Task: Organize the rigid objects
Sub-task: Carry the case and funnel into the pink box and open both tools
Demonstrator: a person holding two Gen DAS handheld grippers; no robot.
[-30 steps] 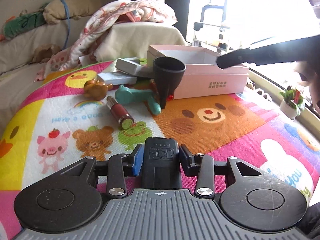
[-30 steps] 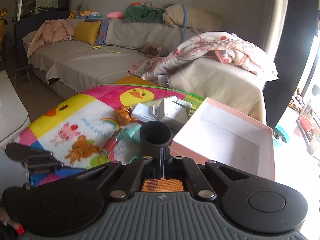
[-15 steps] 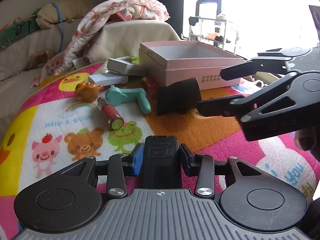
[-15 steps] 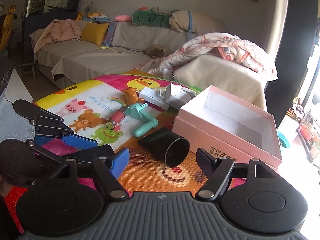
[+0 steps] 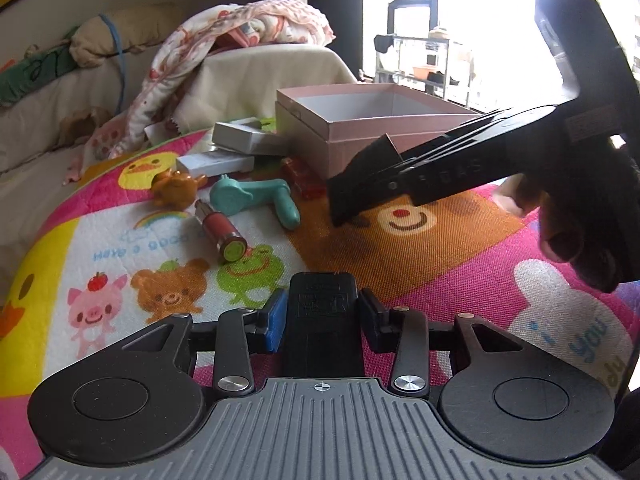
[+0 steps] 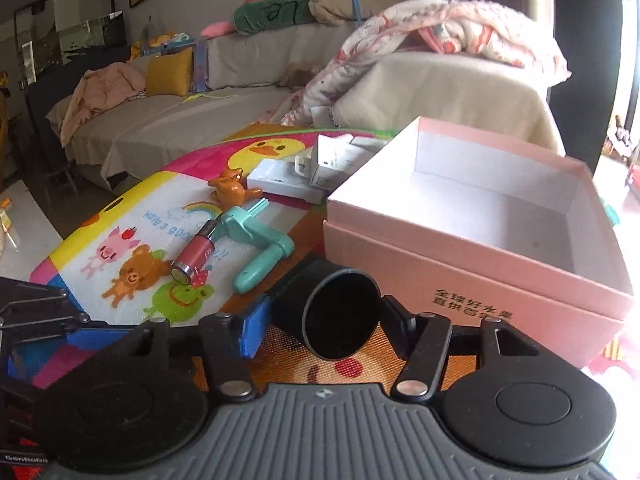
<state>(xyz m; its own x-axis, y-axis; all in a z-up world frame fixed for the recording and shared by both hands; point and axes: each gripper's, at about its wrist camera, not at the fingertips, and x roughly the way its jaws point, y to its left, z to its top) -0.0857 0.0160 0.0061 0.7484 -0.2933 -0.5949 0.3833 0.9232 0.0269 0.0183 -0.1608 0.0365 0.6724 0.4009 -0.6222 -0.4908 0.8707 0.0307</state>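
Observation:
A black funnel (image 6: 332, 312) lies on its side on the play mat, wide mouth toward the right wrist camera. My right gripper (image 6: 320, 320) has a finger on each side of it, closing on it; in the left wrist view this gripper (image 5: 360, 184) covers most of the funnel. My left gripper (image 5: 322, 312) is shut on a black rectangular device (image 5: 322, 320) low over the mat. An open, empty pink box (image 6: 500, 216) stands just behind the funnel and also shows in the left wrist view (image 5: 360, 128).
On the mat (image 5: 420, 248) left of the box lie a teal handle tool (image 5: 256, 196), a red cylinder (image 5: 220, 228), an orange figurine (image 5: 176, 188), a small red item (image 5: 304, 180) and white cartons (image 5: 236, 148). A sofa with a blanket (image 6: 400, 40) stands behind.
The funnel went from held upright by its spout to lying on the mat. My right gripper opened, dropped lower and now closes around the funnel's wide end. The left gripper kept its hold.

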